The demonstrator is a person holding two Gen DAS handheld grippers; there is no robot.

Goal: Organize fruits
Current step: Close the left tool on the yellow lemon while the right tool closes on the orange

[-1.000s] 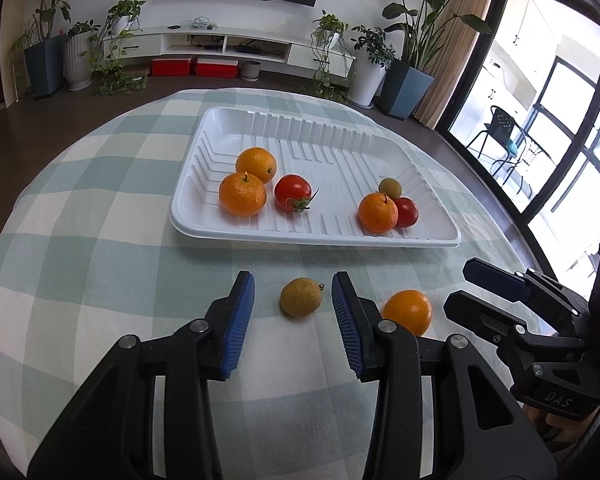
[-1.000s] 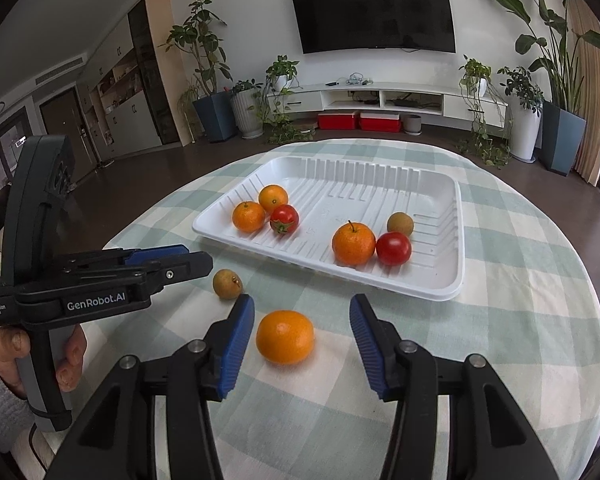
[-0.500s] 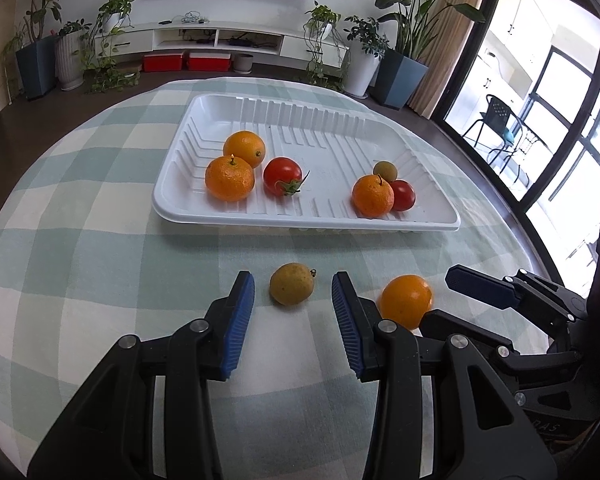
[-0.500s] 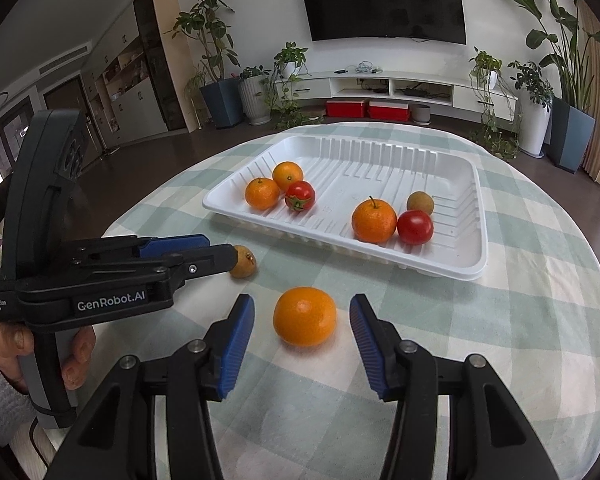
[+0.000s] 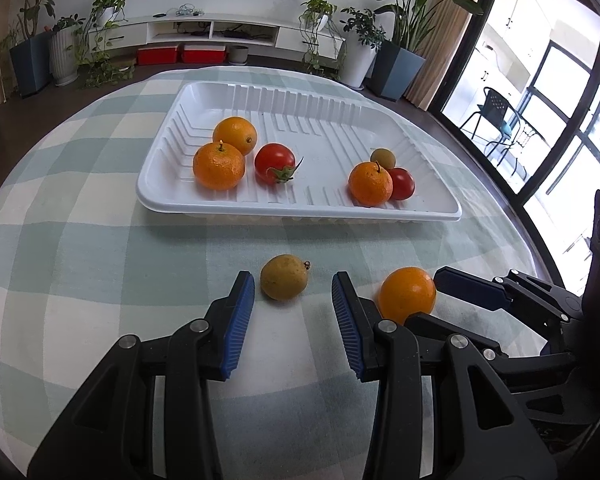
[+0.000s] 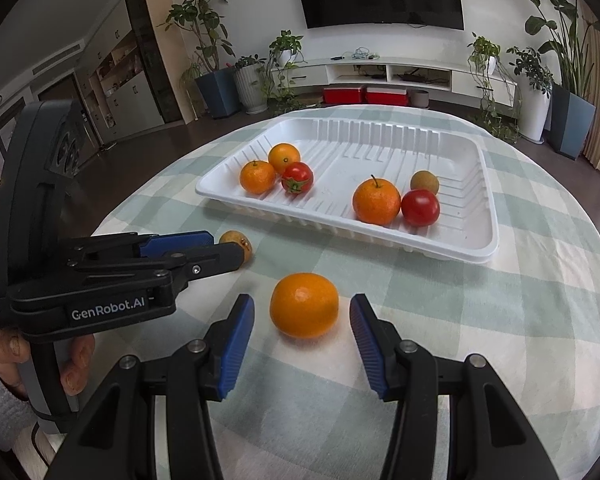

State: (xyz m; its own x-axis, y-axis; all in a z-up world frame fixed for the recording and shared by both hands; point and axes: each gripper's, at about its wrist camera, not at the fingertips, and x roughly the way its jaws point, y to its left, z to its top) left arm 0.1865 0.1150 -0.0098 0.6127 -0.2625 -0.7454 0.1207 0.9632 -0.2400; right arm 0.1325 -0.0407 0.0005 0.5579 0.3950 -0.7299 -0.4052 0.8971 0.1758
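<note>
A white ribbed tray (image 5: 300, 212) (image 6: 460, 250) on the checked tablecloth holds several oranges, two tomatoes and a small brown fruit. A small yellow-brown fruit (image 5: 284, 277) (image 6: 236, 242) lies on the cloth in front of the tray. My left gripper (image 5: 293, 286) is open, its blue pads on either side of that fruit, not touching it. A loose orange (image 6: 304, 305) (image 5: 407, 294) lies to the right of it. My right gripper (image 6: 302, 310) is open, its fingertips either side of the orange, with gaps.
The round table (image 6: 540, 320) drops off on all sides. The two grippers are close side by side; the left one's near finger (image 6: 204, 258) partly hides the brown fruit. Plants, a TV unit and windows lie beyond.
Both grippers have moved forward and lower toward their fruits. The brown fruit and the orange now sit between the fingertips. The jaws stay open. The fruits have not moved.
</note>
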